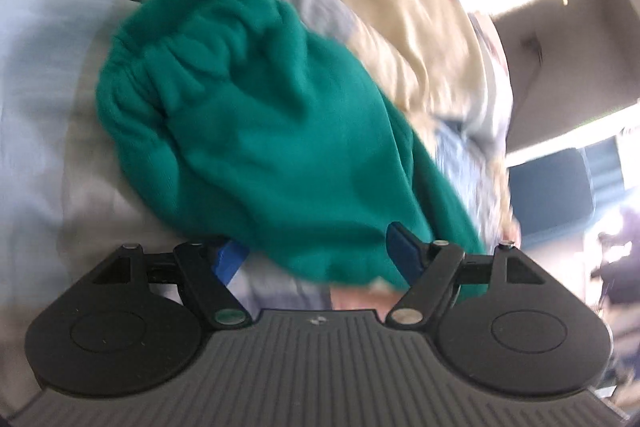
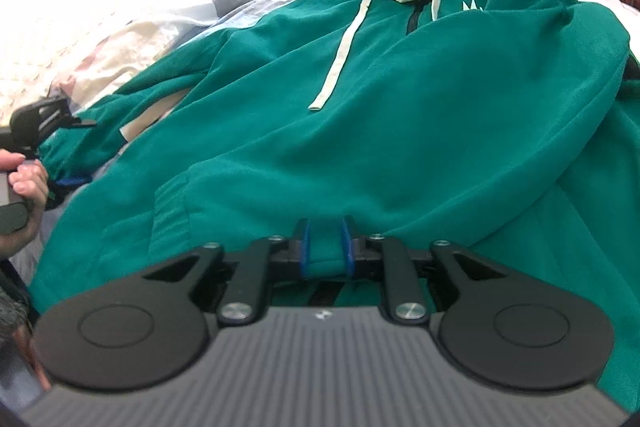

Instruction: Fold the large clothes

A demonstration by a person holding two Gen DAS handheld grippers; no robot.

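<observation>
Hoodie (image 2: 360, 115), green with cream hood lining and cream drawstrings (image 2: 340, 39), lies spread front-up on a patchwork bedspread (image 2: 80, 39), hood at the far end. Right gripper (image 2: 326, 247) sits at the near hem, blue pads a little apart with a fold of green fabric between them; whether the pads press on it cannot be told. Left gripper (image 1: 316, 251) has its jaws wide apart over the ribbed sleeve cuff (image 1: 160, 67), cloth bunched between the fingers (image 1: 402, 247) without being pinched; left view is motion-blurred. In the right view the left gripper (image 2: 68, 151) is at the far left by the sleeve end, with the person's hand (image 2: 24, 183) on its handle.
</observation>
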